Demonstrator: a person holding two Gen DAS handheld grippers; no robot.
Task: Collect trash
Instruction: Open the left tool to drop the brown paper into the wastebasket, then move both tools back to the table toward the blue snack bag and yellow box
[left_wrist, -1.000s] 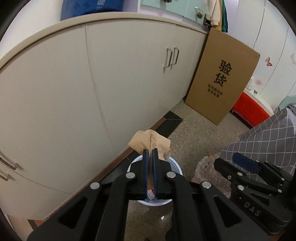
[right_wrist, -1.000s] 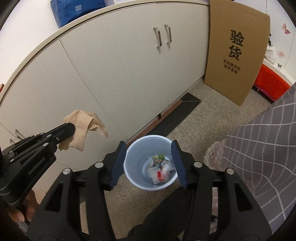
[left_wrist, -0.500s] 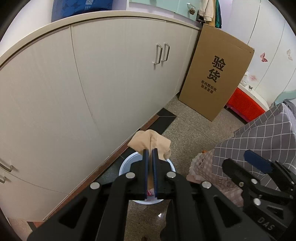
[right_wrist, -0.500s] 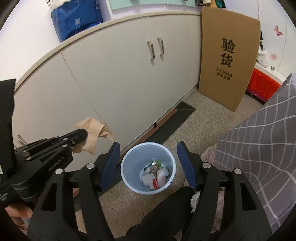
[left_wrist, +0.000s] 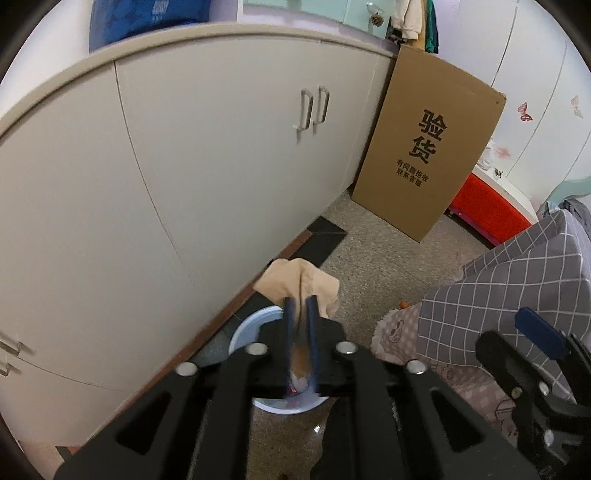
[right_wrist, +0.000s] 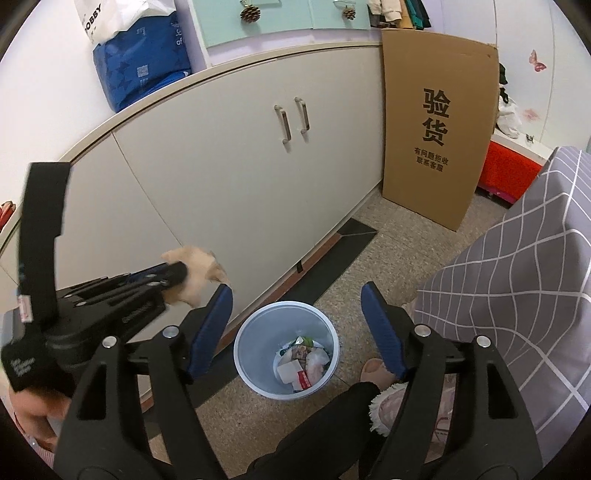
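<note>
A tan cloth (left_wrist: 295, 280) hangs between the fingertips of my left gripper (left_wrist: 300, 301), whose jaws are opening and show a gap on either side of the fabric. Straight below it stands a pale blue bin (left_wrist: 243, 332) on the floor. In the right wrist view the same cloth (right_wrist: 199, 273) looks blurred at the left gripper's tip (right_wrist: 181, 273), up and left of the bin (right_wrist: 255, 369), which holds wrappers and paper scraps (right_wrist: 303, 360). My right gripper (right_wrist: 297, 291) hovers over the bin, its jaws wide, still opening, with nothing between them.
A long beige cabinet (left_wrist: 184, 166) runs close behind the bin. A tall cardboard box (right_wrist: 432, 129) leans at its far end, with a red box (right_wrist: 506, 173) beyond. A grey checked cover (right_wrist: 517, 295) fills the right. A person's dark trouser leg (right_wrist: 325, 417) and slipper (right_wrist: 373, 369) are beside the bin.
The left jaws, shut tight on the cloth before, have parted and the cloth looks blurred. The right jaws have spread wider. Both views have drawn back and risen from the bin.
</note>
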